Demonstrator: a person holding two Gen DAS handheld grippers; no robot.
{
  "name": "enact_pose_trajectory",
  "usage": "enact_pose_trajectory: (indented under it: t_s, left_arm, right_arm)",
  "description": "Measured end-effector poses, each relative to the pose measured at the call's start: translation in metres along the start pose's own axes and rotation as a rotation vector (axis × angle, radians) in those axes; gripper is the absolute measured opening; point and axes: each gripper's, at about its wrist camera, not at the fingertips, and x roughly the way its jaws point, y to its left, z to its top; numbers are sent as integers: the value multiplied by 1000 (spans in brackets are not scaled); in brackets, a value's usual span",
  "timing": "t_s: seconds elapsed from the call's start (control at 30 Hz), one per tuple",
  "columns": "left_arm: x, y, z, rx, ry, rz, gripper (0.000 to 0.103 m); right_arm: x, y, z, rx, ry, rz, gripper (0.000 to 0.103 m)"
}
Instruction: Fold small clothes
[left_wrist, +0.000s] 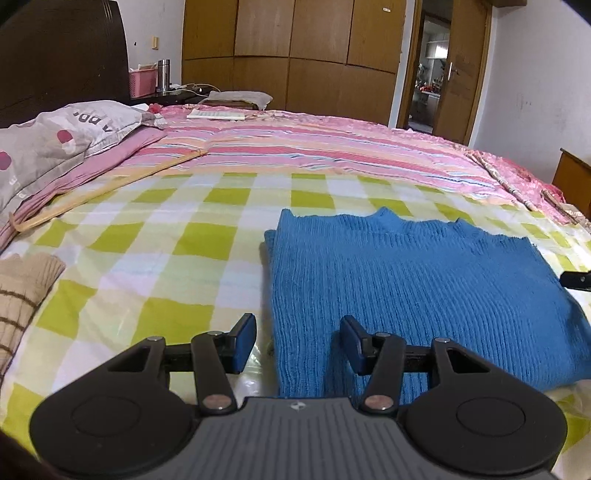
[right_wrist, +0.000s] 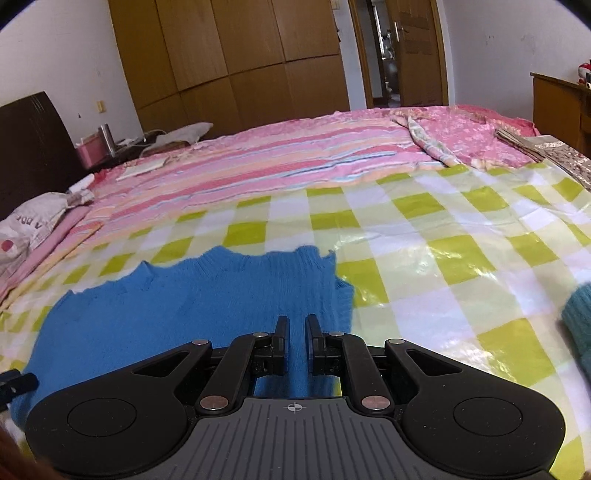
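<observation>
The left gripper (left_wrist: 298, 341) hangs half open over the sweater (left_wrist: 424, 288) edge, holding nothing; the right gripper (right_wrist: 296, 328), jaws narrowly apart and empty, hovers above it.

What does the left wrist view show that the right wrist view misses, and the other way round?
Left wrist only: a beige striped knit at the left edge and a wooden hanger on the bed. Right wrist only: a teal knit garment at the right edge. Both: the blue sweater lying flat on the checked sheet, with the left gripper open at its left edge and the right gripper narrowly apart above it.
</observation>
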Motion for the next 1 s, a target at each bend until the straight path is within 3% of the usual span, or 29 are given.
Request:
enact_pose_trajectory:
  t_s: [0.1, 0.33, 0.43, 0.63, 0.73, 0.9, 1.0]
  left_arm:
    - [7, -2, -4, 10, 35, 11, 56]
    - [-6, -7, -4, 14, 15, 17, 55]
    - [-1, -11, -6, 39, 52, 41, 55]
    - [-8, -13, -9, 31, 64, 29, 55]
    - [-5, -16, -9, 41, 106, 31, 55]
    - [-17, -22, -11, 48, 100, 37, 55]
    - [-26, -27, -11, 59, 103, 38, 55]
  right_arm:
    - [10, -8, -8, 18, 64, -32, 12]
    - [-7, -10, -10, 51, 21, -10, 12]
    - [1, -7, -15, 20, 68, -35, 12]
    - [-13, -6, -12, 46, 28, -14, 12]
    - [-2, -2, -17, -9, 98, -48, 13]
    - [-19, -6, -14, 29, 58, -30, 15]
    - [-15, -6, -17, 1, 114, -41, 15]
